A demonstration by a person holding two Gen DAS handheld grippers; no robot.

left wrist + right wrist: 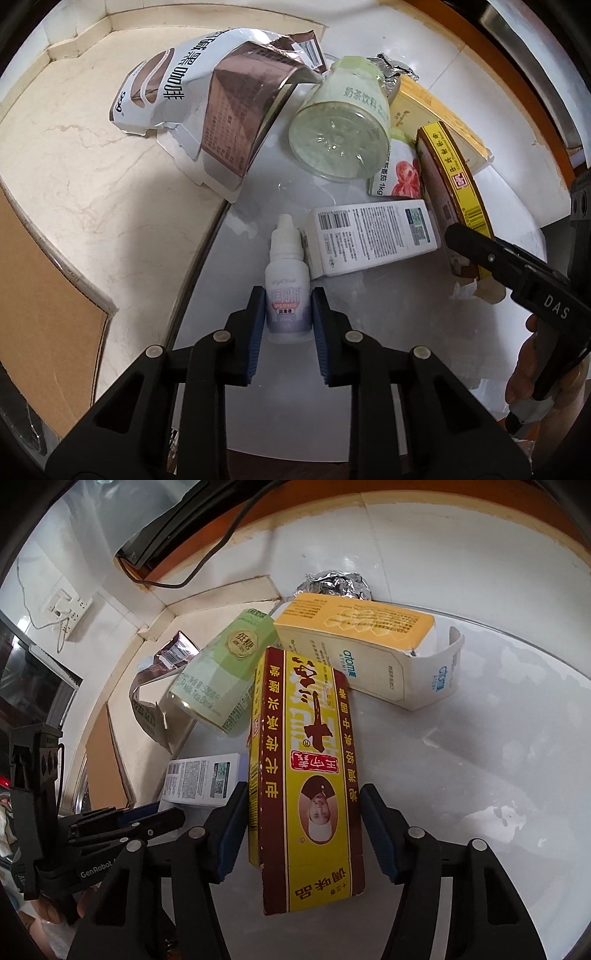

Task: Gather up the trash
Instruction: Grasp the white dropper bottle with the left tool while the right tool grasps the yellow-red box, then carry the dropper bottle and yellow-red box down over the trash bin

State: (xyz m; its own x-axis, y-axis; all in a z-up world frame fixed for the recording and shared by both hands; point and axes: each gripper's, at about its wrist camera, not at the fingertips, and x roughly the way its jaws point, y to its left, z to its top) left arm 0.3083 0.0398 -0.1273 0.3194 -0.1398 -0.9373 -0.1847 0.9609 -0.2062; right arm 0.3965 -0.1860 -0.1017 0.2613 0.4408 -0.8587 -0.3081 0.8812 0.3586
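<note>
White dropper bottle [287,295] lies near bench [369,362] front edge, left gripper [288,325] jaws clamped on its sides; next: lift. Red-yellow seasoning box [306,775] mid-bench between right gripper [303,830] jaws, apart, seemingly not touching; next: close. Count: one green bottle [343,122], one coffee bag [207,107], three more boxes, one foil wad [336,583].
</note>
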